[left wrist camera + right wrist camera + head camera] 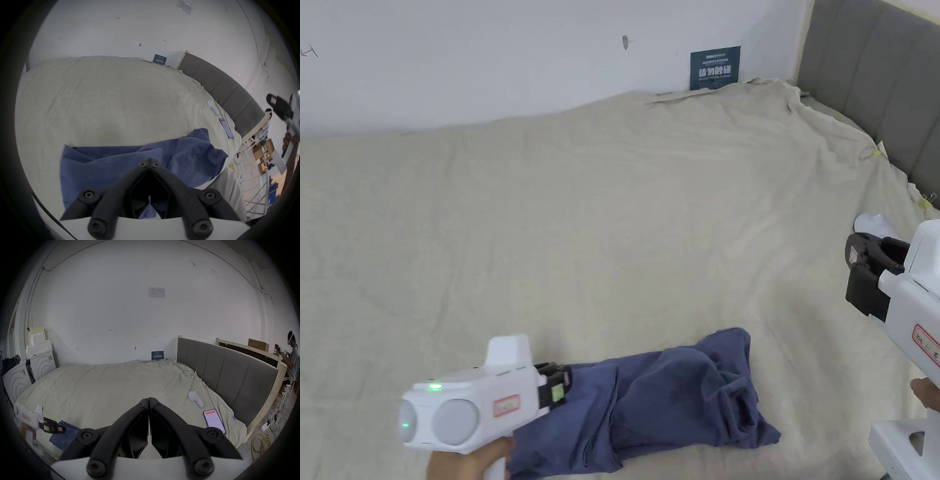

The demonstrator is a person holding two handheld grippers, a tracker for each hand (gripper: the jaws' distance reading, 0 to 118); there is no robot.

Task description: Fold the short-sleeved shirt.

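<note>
Beige bedding point(612, 206) is spread beneath a crumpled blue shirt point(669, 400). Shirt fabric is pinched by the left gripper point(149, 160). The right gripper point(148, 398) is held closed and empty above the bed.

From above, the head view looks down across the bed point(612, 219); both gripper views sit low at its near edge, facing the wall point(113, 305).

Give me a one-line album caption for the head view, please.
Left claw at the edge of a crumpled blue shirt on a beige bed sheet, right claw raised off to the side.
</note>
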